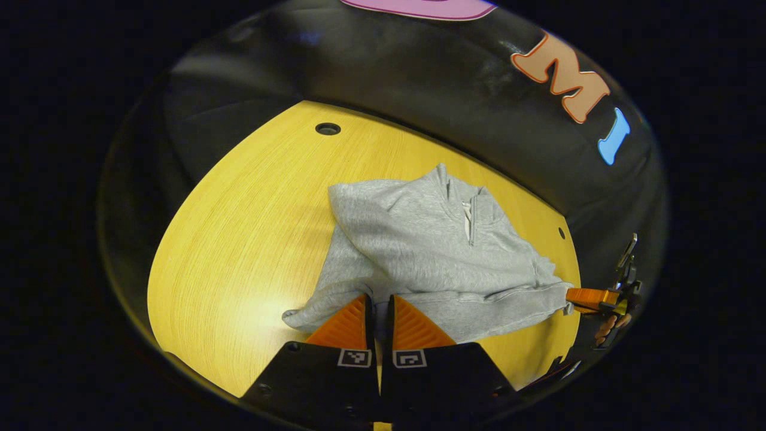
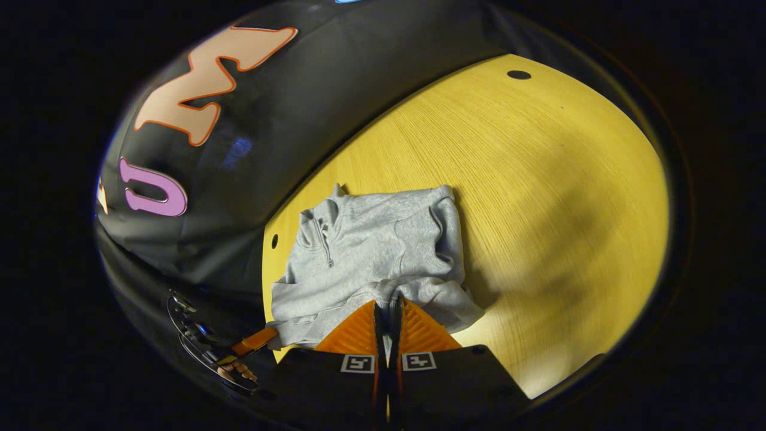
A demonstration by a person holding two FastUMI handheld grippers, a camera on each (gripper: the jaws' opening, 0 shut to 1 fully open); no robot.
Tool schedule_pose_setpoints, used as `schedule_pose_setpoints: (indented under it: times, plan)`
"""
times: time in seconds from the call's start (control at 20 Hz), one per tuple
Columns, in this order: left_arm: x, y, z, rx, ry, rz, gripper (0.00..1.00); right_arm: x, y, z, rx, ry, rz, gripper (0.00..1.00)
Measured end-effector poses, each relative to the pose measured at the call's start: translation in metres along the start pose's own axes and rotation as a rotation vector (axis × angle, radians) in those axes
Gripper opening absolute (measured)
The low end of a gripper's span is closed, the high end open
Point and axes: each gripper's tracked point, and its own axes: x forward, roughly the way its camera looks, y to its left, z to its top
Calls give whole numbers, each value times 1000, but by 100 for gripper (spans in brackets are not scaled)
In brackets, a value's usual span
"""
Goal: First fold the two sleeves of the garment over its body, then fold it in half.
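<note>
Both sleeves lay folded; the left gripper point(image 1: 379, 308) and right gripper point(image 2: 388, 314) each pinched the grey sweatshirt's point(image 1: 431, 251) hem; carrying it toward the collar looked next.

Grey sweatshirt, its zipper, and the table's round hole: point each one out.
grey sweatshirt point(image 1: 419, 245): left gripper view, on the chest panel.
zipper point(image 2: 327, 251): right gripper view, midway along the short neck zip.
round hole point(image 1: 327, 129): left gripper view, centre of the dark hole in the wooden table point(image 1: 239, 239).
</note>
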Motion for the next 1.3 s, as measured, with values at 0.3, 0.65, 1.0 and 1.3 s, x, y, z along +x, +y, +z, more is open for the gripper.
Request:
schedule_pose_setpoints:
  times: [0.3,0.65,1.0,1.3]
  plan:
    - [15,6,-3,-26,68,23,1,21,-3,1,37,24,-34,6]
    - [-15,-8,57,-330,-166,-156,12,-14,58,46,169,-143,242,51]
    - [-45,-14,128,-94,-512,-75,92,-32,48,67,18,-360,169,95]
    - [-90,-30,140,221,-670,132,96,-88,57,73,-279,-624,65,96]
